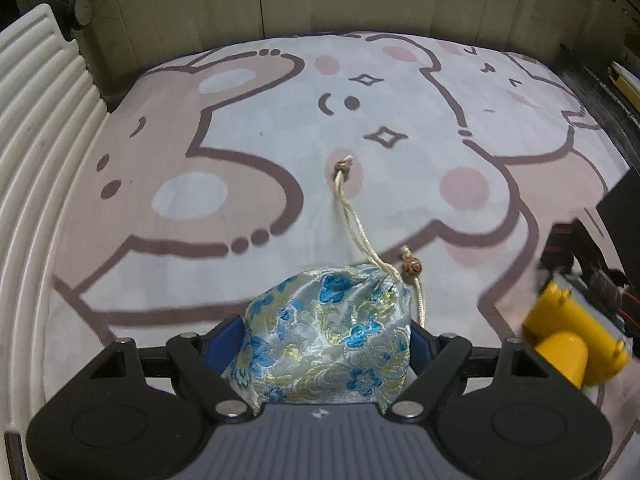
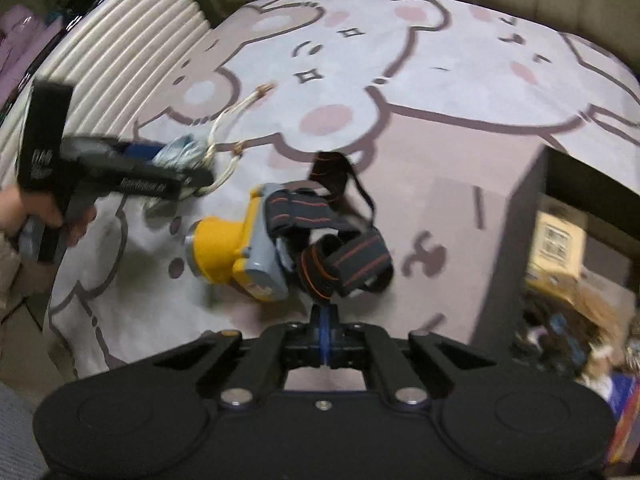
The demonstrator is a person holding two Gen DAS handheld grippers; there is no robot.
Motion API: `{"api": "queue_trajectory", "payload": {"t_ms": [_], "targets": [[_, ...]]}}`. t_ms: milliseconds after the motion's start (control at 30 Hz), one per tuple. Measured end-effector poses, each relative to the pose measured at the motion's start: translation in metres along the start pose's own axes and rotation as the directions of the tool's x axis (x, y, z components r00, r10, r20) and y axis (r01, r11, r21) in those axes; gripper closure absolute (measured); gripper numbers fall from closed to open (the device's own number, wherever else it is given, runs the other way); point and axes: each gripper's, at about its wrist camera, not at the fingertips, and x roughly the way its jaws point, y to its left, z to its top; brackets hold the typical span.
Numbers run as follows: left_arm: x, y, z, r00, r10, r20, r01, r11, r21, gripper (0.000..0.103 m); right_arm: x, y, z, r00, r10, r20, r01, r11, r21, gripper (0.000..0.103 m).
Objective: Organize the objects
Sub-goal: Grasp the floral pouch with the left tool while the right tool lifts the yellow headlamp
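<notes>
Left gripper (image 1: 326, 344) clamps the soft, slippery pouch (image 1: 326, 332) above the rug (image 1: 240, 140); grip its bulk. Right gripper (image 2: 325, 320) pinches the headlamp (image 2: 256, 256) strap (image 2: 320, 280); lamp-heavy, beside pouch.

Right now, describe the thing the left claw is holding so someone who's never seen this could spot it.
On the cartoon bear mat, look near its front edge at the left claw. Between its blue pads sits a small drawstring pouch of shiny pale-blue brocade with blue flowers and beaded cream cords, unlike the yellow headlamp with striped straps beside it.
</notes>
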Motion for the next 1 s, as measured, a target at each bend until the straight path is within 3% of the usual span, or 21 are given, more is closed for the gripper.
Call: {"api": "queue_trajectory", "payload": {"t_ms": [200, 367, 500, 833, 1000], "targets": [[-0.005, -0.015, -0.009, 1.000, 0.018, 0.001, -0.018, 0.999, 0.031, 0.021, -0.023, 0.001, 0.005, 0.997, 0.030, 0.067, -0.036, 0.996, 0.084, 0.102], [-0.003, -0.016, -0.001, 1.000, -0.005, 0.004, 0.005, 1.000, 0.008, 0.021, 0.001, 0.027, 0.007, 0.993, 0.113, -0.019, -0.112, 0.992, 0.049, 0.102], [-0.004, -0.026, 0.000, 0.999, -0.037, 0.006, 0.037, 0.999, 0.033, 0.021, 0.024, 0.043, 0.011, 0.990, 0.120, -0.075, -0.118, 0.992, 0.036, 0.102], [-0.016, -0.061, -0.018, 0.989, -0.149, -0.024, 0.151, 0.978, 0.142, 0.021, 0.034, 0.024, 0.017, 0.997, 0.028, -0.074, -0.020, 0.994, 0.111, 0.102], [-0.021, -0.080, -0.022, 0.971, -0.236, -0.035, 0.238, 0.953, 0.186, 0.021, 0.031, 0.011, 0.018, 0.998, -0.048, -0.046, 0.054, 0.988, 0.145, 0.102]]}}
